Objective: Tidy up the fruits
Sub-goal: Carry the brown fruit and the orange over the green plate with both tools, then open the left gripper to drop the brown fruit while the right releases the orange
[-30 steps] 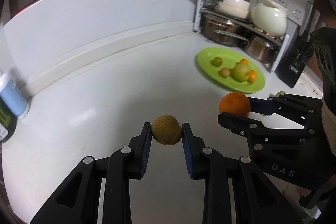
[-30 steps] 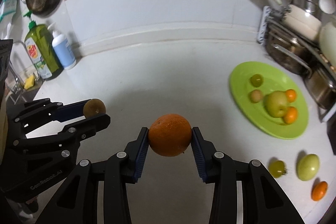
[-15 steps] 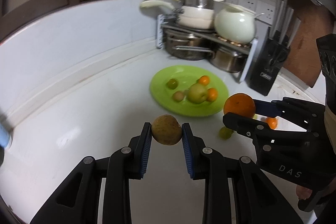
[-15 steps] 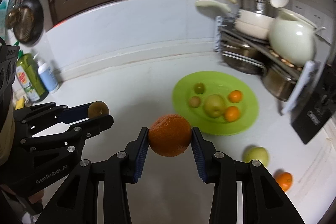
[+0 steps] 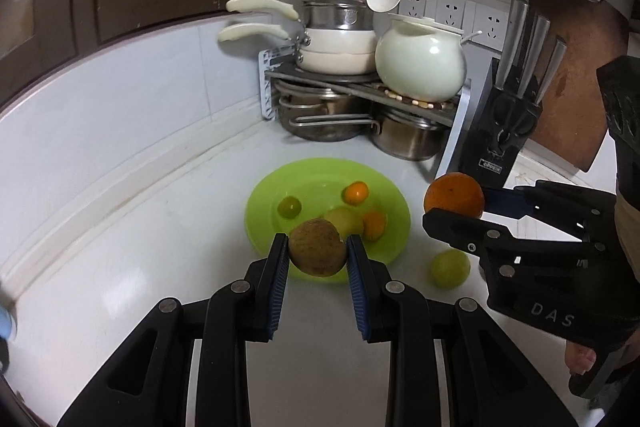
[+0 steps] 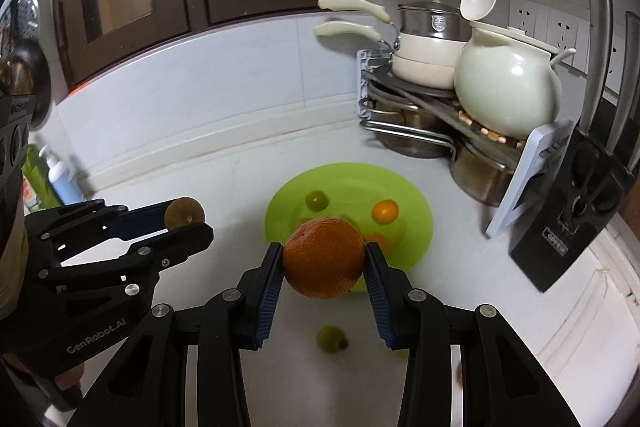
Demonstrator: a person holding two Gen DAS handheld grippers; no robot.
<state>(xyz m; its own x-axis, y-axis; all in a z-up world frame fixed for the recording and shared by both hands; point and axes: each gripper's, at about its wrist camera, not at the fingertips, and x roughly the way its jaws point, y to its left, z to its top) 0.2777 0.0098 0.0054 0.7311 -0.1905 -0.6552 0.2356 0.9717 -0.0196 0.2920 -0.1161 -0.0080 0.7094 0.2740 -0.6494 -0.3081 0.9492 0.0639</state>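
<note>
My left gripper (image 5: pixel 317 254) is shut on a brown kiwi (image 5: pixel 317 247), held in the air over the near rim of the green plate (image 5: pixel 262 201). On that plate lie a small green fruit (image 5: pixel 289 207), two small oranges (image 5: pixel 355 192) and a green apple, partly hidden behind the kiwi. My right gripper (image 6: pixel 324 263) is shut on a large orange (image 6: pixel 324 258), above the plate's (image 6: pixel 416 223) near edge. Each gripper shows in the other's view, the right one (image 5: pixel 452 205) with its orange (image 5: pixel 454 195) at the right, the left one (image 6: pixel 186 217) with the kiwi (image 6: pixel 185 213) at the left.
A green fruit (image 5: pixel 450 268) lies on the white counter right of the plate; another small green one (image 6: pixel 331 339) lies below the orange. A rack of pots (image 5: pixel 348 99) and a white pot (image 5: pixel 420 63) fill the back corner, a knife block (image 5: pixel 504 131) beside them. Bottles (image 6: pixel 60 175) stand at far left.
Both grippers have travelled together toward the back corner and risen, still holding their fruits. The green plate now lies right in front of both; the bottles have slid out to the left.
</note>
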